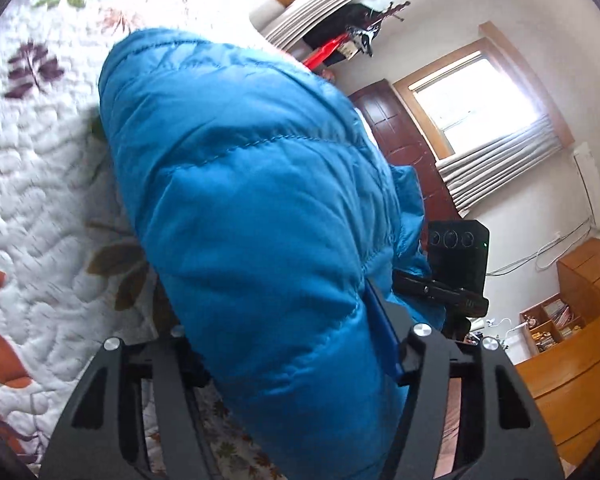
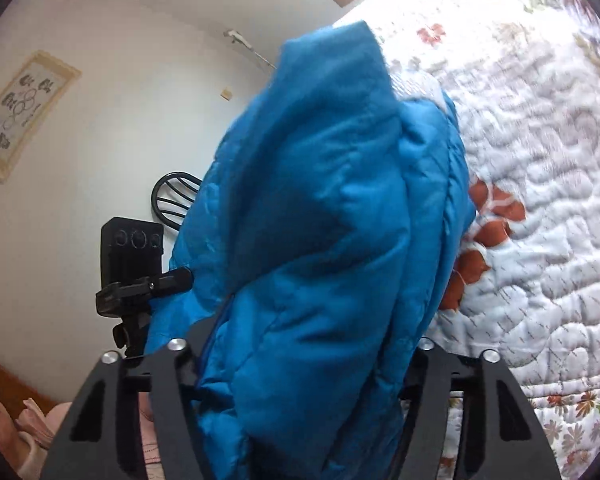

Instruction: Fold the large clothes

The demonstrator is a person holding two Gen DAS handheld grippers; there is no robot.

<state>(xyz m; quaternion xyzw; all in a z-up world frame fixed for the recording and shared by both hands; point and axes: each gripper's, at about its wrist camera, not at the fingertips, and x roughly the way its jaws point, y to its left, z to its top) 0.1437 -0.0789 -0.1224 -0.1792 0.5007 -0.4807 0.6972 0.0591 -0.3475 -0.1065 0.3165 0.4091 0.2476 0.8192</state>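
Observation:
A puffy blue quilted jacket [image 1: 252,200] fills the middle of the left wrist view, bunched and lifted above the white floral quilt [image 1: 40,160] of a bed. My left gripper [image 1: 296,340] is shut on a thick fold of it, and the padding hides the fingertips. In the right wrist view the same jacket [image 2: 320,220] bulges up between the jaws of my right gripper [image 2: 300,352], which is shut on another fold. Each view shows the other gripper's black body beside the jacket: the right gripper [image 1: 456,264] and the left gripper [image 2: 136,264], their fingers buried in the fabric.
The quilt [image 2: 540,200] stretches away on the right. A wooden desk [image 1: 572,380], a dark door [image 1: 404,132] and a bright window [image 1: 472,96] stand beyond the bed. A black chair back [image 2: 172,196] and pink cloth [image 2: 32,432] lie at the left.

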